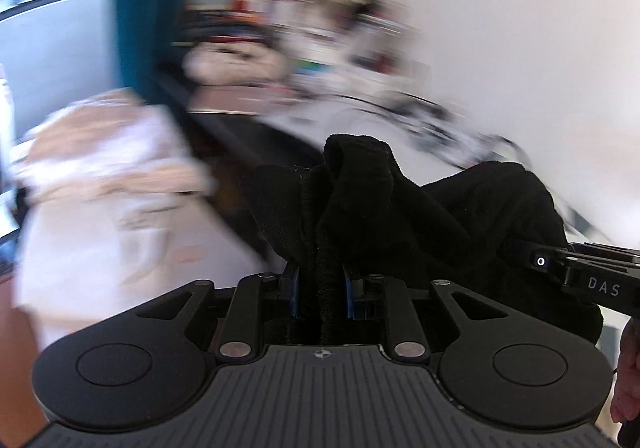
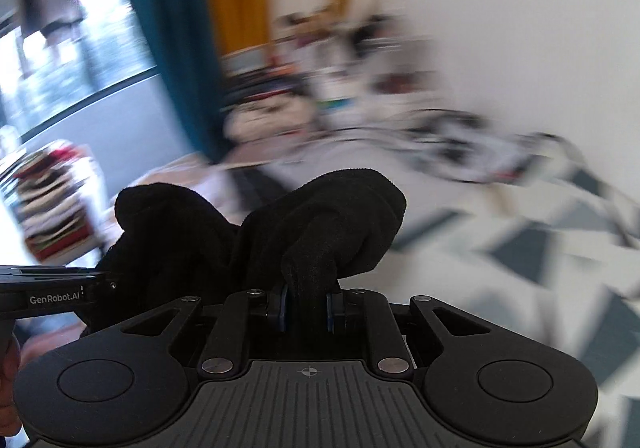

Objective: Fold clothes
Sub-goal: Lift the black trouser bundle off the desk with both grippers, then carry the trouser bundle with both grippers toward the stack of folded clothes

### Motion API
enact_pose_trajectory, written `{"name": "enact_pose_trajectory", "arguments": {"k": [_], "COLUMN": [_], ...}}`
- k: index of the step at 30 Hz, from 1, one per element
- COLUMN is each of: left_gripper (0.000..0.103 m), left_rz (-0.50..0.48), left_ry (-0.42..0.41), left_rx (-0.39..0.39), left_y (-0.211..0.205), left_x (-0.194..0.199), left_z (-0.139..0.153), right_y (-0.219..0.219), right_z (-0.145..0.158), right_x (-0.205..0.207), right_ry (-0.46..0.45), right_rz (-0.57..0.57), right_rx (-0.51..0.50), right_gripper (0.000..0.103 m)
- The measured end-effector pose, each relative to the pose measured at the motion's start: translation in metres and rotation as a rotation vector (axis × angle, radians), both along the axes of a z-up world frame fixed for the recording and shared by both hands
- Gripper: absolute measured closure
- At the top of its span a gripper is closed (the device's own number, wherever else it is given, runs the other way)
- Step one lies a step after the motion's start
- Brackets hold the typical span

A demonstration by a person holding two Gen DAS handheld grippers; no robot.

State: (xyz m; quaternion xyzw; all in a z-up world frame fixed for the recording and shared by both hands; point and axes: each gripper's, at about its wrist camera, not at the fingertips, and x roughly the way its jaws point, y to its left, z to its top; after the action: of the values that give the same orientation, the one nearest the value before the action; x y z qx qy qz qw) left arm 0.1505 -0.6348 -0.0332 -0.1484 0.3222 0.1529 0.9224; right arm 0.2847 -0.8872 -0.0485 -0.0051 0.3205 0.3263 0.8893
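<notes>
A black fleece garment (image 1: 360,188) is held up in the air between both grippers. My left gripper (image 1: 320,290) is shut on a bunched edge of it. The same black garment (image 2: 320,216) shows in the right wrist view, where my right gripper (image 2: 307,306) is shut on another bunch of it. The right gripper's body (image 1: 580,276) shows at the right of the left wrist view, and the left gripper's body (image 2: 48,292) at the left of the right wrist view. The two grippers are close together, side by side. The background is motion-blurred.
A white and beige pile of laundry (image 1: 104,176) lies at left. A stack of folded clothes (image 2: 52,204) stands at far left. A bed with a grey-and-white patterned cover (image 2: 520,232) lies below right. Teal curtain (image 2: 176,48), window and cluttered shelves are behind.
</notes>
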Motion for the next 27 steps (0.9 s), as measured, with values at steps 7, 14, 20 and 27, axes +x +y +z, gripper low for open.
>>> {"name": "enact_pose_trajectory", "arguments": {"k": [7, 14, 20, 27], "left_gripper": [0.083, 0.082, 0.082, 0.082], "left_rz": [0.334, 0.457, 0.539, 0.648], "left_ry": [-0.007, 0.013, 0.022, 0.033], "left_rx": [-0.042, -0.053, -0.035, -0.053], "left_y": [0.112, 0.197, 0.275, 0.358], "left_x": [-0.087, -0.099, -0.096, -0.123], "left_z": [0.004, 0.003, 0.014, 0.004], "right_y": [0.17, 0.284, 0.362, 0.479], "right_z": [0.01, 0.009, 0.005, -0.002], "right_x": [-0.037, -0.031, 0.011, 0.021], "right_ry": [0.001, 0.013, 0.062, 0.086], "right_rz": [0.3, 0.457, 0.518, 0.635], "right_rx": [-0.009, -0.004, 0.062, 0.06], "right_gripper": [0.088, 0.088, 0.088, 0.088]}}
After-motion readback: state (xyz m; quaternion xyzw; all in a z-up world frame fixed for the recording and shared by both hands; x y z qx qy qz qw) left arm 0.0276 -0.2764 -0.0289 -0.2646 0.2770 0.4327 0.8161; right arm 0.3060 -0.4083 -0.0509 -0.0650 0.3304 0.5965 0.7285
